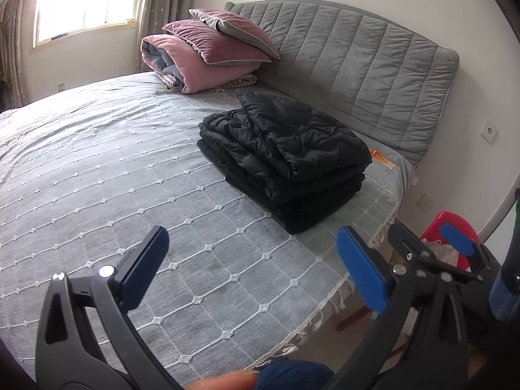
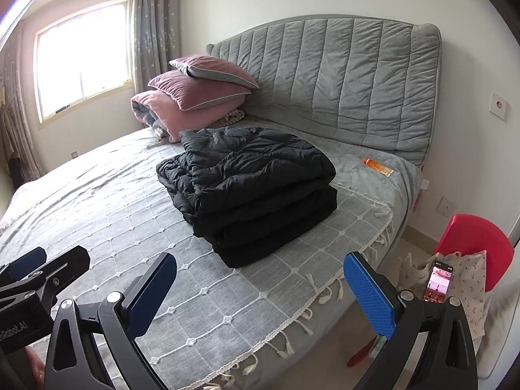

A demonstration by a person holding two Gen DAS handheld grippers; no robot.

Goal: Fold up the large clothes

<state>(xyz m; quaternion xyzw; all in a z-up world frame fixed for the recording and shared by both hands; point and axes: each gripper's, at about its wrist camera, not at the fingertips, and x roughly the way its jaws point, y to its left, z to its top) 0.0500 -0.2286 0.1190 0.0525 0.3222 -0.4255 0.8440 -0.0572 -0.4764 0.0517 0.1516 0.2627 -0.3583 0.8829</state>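
The black quilted puffer garment (image 2: 250, 191) lies folded in a thick layered stack on the grey grid-stitched bedspread (image 2: 97, 227), near the padded grey headboard (image 2: 341, 81). It looks light, soft and springy, with a slick shell (likely to slide and puff open), so a hold under the bottom fold seems safest. The left gripper (image 1: 253, 266) and right gripper (image 2: 260, 289) hang well apart from it, jaws spread, empty.

Each claw (image 1: 252, 273) has black triangular arms with silver screws. Its fingers (image 2: 369, 295) carry blue textured pads. A dark blue sleeve (image 1: 292, 373) shows below.
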